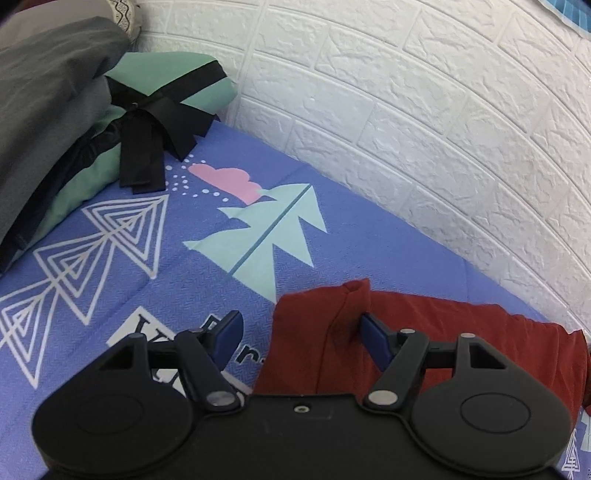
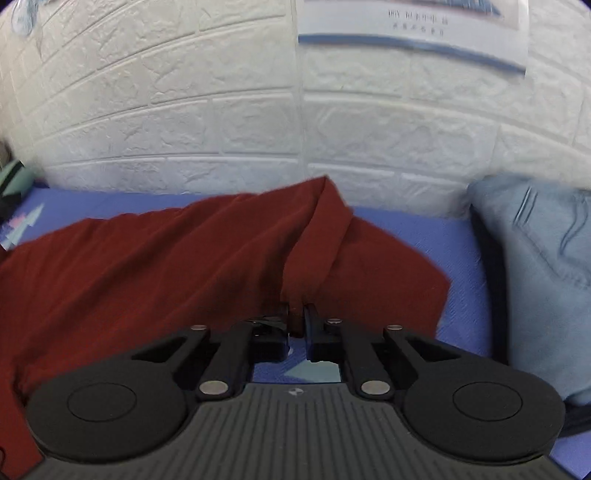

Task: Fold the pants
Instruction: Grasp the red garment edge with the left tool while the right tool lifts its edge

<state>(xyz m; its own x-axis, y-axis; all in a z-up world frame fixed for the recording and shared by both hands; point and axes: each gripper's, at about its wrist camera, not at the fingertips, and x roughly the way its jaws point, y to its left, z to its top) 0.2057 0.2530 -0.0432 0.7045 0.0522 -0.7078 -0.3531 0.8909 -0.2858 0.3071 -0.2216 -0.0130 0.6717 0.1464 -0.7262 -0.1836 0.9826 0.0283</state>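
Dark red pants lie on a blue printed mat beside the wall. My left gripper is open at the pants' left end: a raised corner of the cloth sits between its blue pads, which stand well apart and do not press on it. In the right wrist view the pants stretch away to the left, with a ridge of cloth rising toward the wall. My right gripper is shut on a pinch of the red fabric at the near edge, and the cloth pulls up into a fold from the jaws.
A stack of folded green-and-black clothing and grey fabric sits at the mat's far left. A white brick-pattern wall borders the mat. A light blue bundle of cloth lies at the right. A poster hangs on the wall.
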